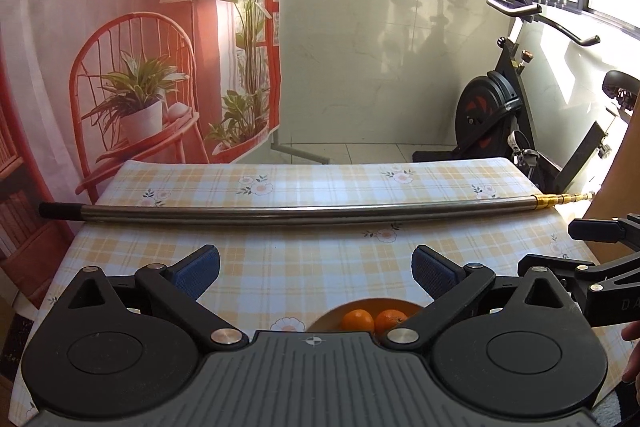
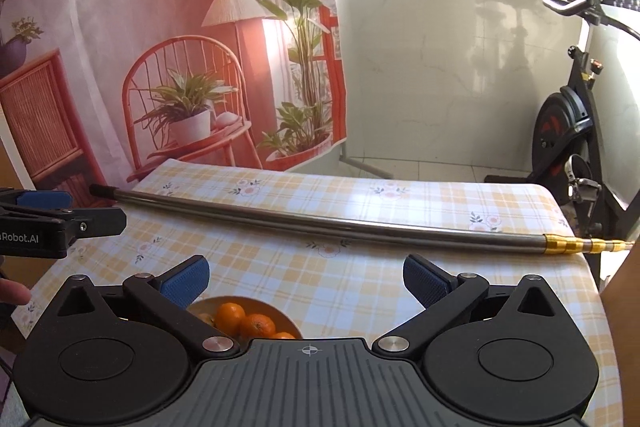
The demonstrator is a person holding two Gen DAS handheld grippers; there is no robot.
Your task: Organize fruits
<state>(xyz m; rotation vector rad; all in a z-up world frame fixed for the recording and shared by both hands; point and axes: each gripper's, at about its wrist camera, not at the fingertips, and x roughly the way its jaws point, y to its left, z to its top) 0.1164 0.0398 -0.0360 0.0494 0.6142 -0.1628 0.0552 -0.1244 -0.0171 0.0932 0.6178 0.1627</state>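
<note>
A tan bowl (image 1: 328, 319) holding small oranges (image 1: 357, 319) sits on the checked tablecloth close under both grippers; much of it is hidden behind the gripper bodies. In the right wrist view the bowl (image 2: 286, 321) shows three oranges (image 2: 230, 315). My left gripper (image 1: 315, 273) hovers above and just beyond the bowl, open, with nothing between its blue pads. My right gripper (image 2: 306, 281) is open too, empty, with the bowl down at its left finger. Each gripper appears at the edge of the other's view.
A long metal pole (image 1: 280, 213) with a black end and a gold tip lies across the table (image 1: 280, 183) beyond the grippers. An exercise bike (image 1: 504, 107) stands at the right behind the table. A printed backdrop (image 1: 120, 47) hangs at the left.
</note>
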